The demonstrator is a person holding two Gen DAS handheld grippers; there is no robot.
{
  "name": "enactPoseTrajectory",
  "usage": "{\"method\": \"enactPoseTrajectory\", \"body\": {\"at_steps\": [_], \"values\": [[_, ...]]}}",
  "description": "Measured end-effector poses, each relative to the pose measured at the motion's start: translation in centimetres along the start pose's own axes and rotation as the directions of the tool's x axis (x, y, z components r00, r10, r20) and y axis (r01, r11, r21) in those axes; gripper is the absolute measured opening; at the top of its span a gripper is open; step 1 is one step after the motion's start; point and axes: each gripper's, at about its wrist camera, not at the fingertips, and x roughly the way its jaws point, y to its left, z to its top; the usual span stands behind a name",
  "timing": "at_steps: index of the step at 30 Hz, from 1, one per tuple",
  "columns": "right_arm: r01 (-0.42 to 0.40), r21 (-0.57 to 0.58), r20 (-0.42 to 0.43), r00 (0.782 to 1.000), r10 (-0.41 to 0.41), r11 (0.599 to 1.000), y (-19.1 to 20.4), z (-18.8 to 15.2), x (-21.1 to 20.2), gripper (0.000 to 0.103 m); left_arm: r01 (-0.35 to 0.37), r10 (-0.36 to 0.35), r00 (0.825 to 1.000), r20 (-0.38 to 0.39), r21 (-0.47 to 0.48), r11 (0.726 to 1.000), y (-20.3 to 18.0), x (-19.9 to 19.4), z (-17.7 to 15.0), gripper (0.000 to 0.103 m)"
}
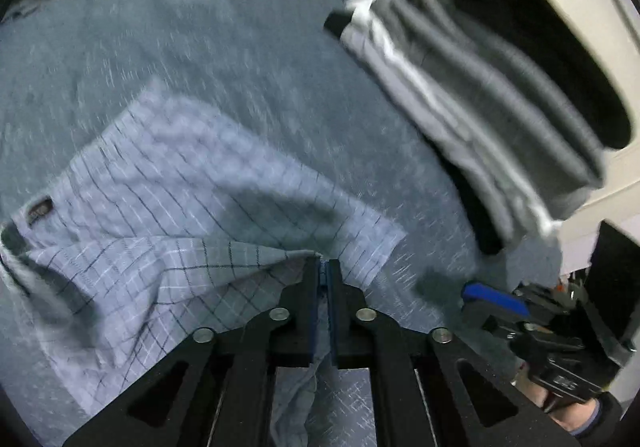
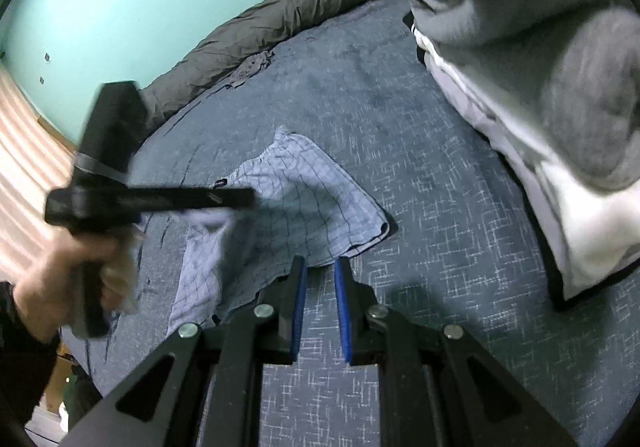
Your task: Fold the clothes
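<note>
My left tool (image 1: 323, 267) pinches a bunched edge of the checked cloth (image 1: 168, 175), which lies partly folded on the blue bed cover (image 2: 420, 231), near the stack of folded clothes (image 2: 532, 95). My right tool (image 2: 321, 267) stands slightly spread, empty, at the cloth's near edge.

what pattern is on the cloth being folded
Pale blue-grey with a thin dark grid check; clearest in the right wrist view.

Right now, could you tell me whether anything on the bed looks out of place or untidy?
Yes. The checked cloth lies rumpled and only half folded on the blue bedspread, one edge pinched in the left gripper. A small dark scrap of fabric sits crumpled apart, near the olive bedding.
</note>
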Motion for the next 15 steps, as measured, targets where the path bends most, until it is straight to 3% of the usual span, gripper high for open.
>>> {"method": "enactPoseTrajectory", "body": {"at_steps": [1, 2, 5, 8, 10, 13, 15], "values": [[-0.001, -0.003, -0.004, 1.0, 0.001, 1.0, 0.1, 0.1, 0.3, 0.013, -0.005, 0.005, 1.0, -0.004, -0.003, 1.0, 0.1, 0.2, -0.2, 0.033], [-0.001, -0.006, -0.008, 1.0, 0.001, 1.0, 0.1, 0.2, 0.7, 0.013, -0.004, 0.005, 1.0, 0.009, -0.006, 1.0, 0.5, -0.3, -0.5, 0.037], [-0.011, -0.016, -0.016, 1.0, 0.01, 1.0, 0.3, 0.6, 1.8, 0.013, -0.016, 0.018, 0.997, 0.077, -0.015, 1.0, 2.6, -4.1, -1.4, 0.037], [-0.012, -0.036, -0.03, 0.999, 0.011, 0.999, 0.9, 0.9, 3.0, 0.014, -0.08, 0.081, 0.988, 0.131, -0.008, 0.997, 5.6, -7.6, -2.7, 0.042], [-0.007, -0.052, -0.045, 0.999, 0.005, 0.999, 1.2, 1.2, 4.0, 0.016, -0.124, 0.124, 0.984, 0.131, -0.002, 0.992, 7.2, -8.6, -3.6, 0.042], [-0.005, -0.057, -0.066, 0.998, 0.002, 0.998, 1.8, 1.9, 5.6, 0.029, -0.161, 0.161, 0.98, 0.118, -0.003, 0.987, 9.0, -8.9, -4.9, 0.042], [-0.007, -0.06, -0.077, 0.997, 0.002, 0.998, 2.3, 2.3, 6.5, 0.029, -0.186, 0.184, 0.976, 0.115, 0.01, 0.982, 9.7, -8.6, -5.3, 0.042]]}}
